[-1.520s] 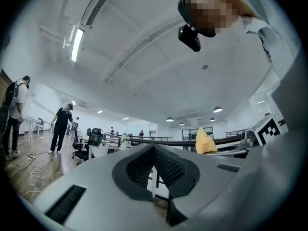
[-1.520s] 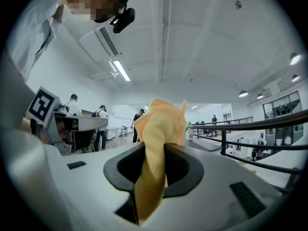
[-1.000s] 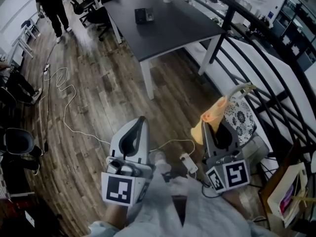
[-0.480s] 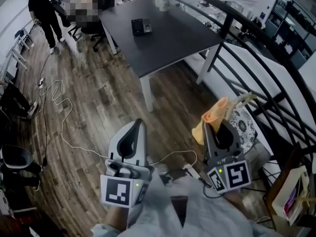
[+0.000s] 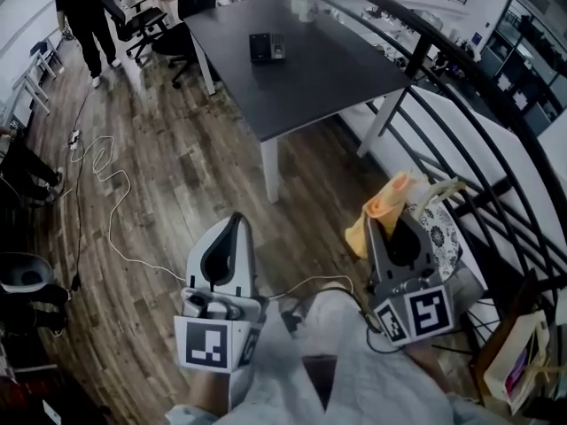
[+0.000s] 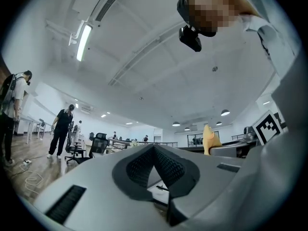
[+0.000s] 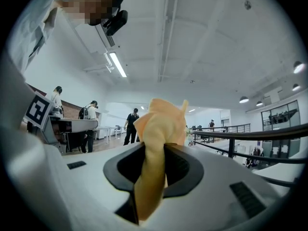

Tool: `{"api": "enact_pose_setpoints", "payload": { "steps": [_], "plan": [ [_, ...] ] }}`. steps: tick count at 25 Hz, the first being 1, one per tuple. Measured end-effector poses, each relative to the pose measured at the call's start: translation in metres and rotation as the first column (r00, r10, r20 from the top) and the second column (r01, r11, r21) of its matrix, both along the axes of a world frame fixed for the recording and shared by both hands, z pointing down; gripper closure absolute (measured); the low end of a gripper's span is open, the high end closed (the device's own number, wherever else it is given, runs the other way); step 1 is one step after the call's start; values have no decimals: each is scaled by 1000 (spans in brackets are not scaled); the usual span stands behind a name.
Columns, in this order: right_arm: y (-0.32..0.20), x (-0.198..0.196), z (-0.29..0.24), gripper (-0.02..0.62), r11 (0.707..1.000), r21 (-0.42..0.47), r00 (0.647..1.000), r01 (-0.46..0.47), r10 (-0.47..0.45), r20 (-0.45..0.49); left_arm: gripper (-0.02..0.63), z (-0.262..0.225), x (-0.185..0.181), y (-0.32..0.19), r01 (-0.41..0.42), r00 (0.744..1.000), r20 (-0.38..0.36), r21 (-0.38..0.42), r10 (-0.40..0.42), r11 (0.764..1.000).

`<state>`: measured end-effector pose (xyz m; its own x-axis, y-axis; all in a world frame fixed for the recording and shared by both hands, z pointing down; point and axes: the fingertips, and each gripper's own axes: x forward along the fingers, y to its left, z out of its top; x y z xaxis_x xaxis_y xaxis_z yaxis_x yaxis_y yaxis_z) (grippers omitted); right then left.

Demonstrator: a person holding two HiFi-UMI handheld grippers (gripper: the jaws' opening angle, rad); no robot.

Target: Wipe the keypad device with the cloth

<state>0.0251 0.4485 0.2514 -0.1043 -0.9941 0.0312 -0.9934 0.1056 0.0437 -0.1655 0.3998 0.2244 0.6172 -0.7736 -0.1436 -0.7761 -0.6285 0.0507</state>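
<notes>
Short of the dark table, the left gripper had its jaws together on nothing. Beside it, the right gripper was clamped on an orange cloth. The keypad device lay on the table, well apart from both. Beyond the table's far left corner stood a person in black.

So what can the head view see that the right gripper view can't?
Only the head view shows the keypad device on the table, far ahead, and the left gripper. Only the right gripper view shows the ceiling light and the jaws pinching up close. Both show the right gripper holding the orange cloth.
</notes>
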Motion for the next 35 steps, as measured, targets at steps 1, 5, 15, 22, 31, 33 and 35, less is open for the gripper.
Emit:
{"api": "enact_pose_setpoints", "payload": {
  "steps": [1,5,15,22,31,33,35],
  "plan": [
    [2,-2,1,497,1000,-5,1000,4,-4,3,592,0,-2,1,5,1000,15,4,-5,1000],
    [1,-5,3,497,1000,-16,1000,15,-15,14,592,-8,-10,5,32,999,27,31,-33,999],
    [-4,-6,-2,497,999,-18,997,34,-35,-68,592,-8,-14,3,56,998,-4,28,-56,998],
    [-22,-5,9,497,998,-21,997,59,-60,-50,592,-11,-16,-11,72,997,-37,57,-70,996],
    [-70,6,14,497,994,-9,993,112,-113,-46,592,-2,-3,-42,118,993,-8,50,-118,992],
    [-82,7,14,497,993,-8,992,121,-121,-48,592,-1,3,-51,113,994,8,40,-113,993],
    [-97,8,12,497,991,-6,990,132,-132,-47,592,-3,7,-63,120,993,16,36,-121,992]
  ]
}}
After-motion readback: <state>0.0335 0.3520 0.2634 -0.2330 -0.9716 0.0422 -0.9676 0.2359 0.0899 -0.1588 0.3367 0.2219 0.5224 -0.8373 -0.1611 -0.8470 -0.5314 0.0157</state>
